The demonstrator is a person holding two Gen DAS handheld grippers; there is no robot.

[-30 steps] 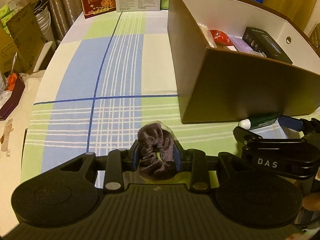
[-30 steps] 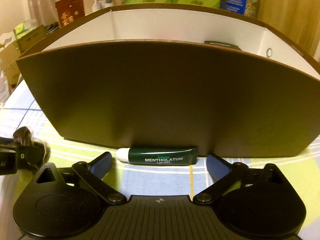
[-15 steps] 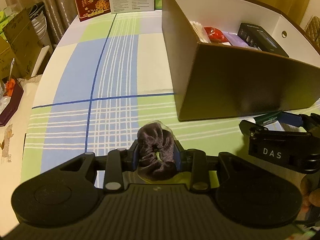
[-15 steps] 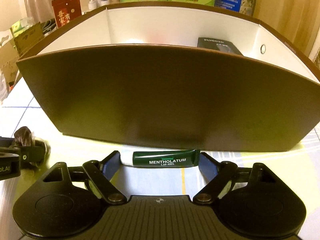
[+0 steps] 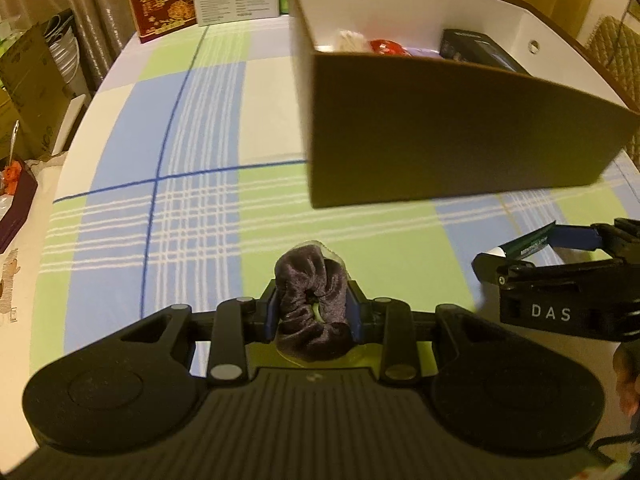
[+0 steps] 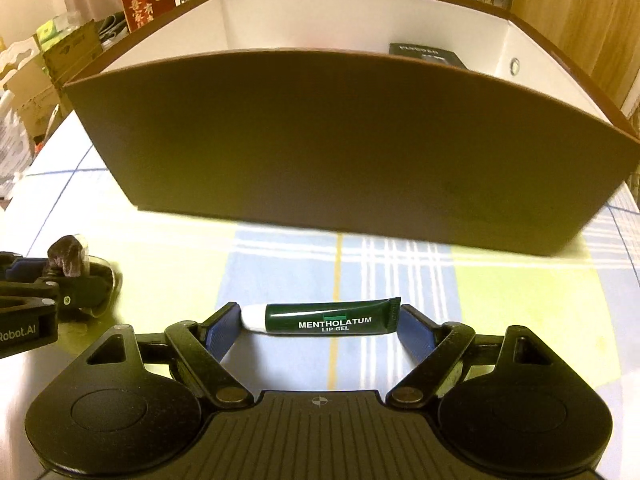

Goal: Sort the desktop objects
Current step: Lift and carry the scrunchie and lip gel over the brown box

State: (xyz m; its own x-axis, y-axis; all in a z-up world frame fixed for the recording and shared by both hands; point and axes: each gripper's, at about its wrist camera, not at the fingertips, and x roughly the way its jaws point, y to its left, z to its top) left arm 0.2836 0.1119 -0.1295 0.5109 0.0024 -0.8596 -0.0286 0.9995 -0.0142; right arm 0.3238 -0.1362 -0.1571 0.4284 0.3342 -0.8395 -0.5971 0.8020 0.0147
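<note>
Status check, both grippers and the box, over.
Left gripper shut on scrunchie. Right gripper clamps lip gel tube endwise. Box ahead, nothing between.

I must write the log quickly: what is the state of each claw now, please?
Left claw: closed on the dark velvet scrunchie.
Right claw: closed on the green lip gel tube, held end to end.

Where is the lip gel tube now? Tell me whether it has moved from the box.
Yes. The lip gel tube has come away from the brown box, toward the camera.
</note>
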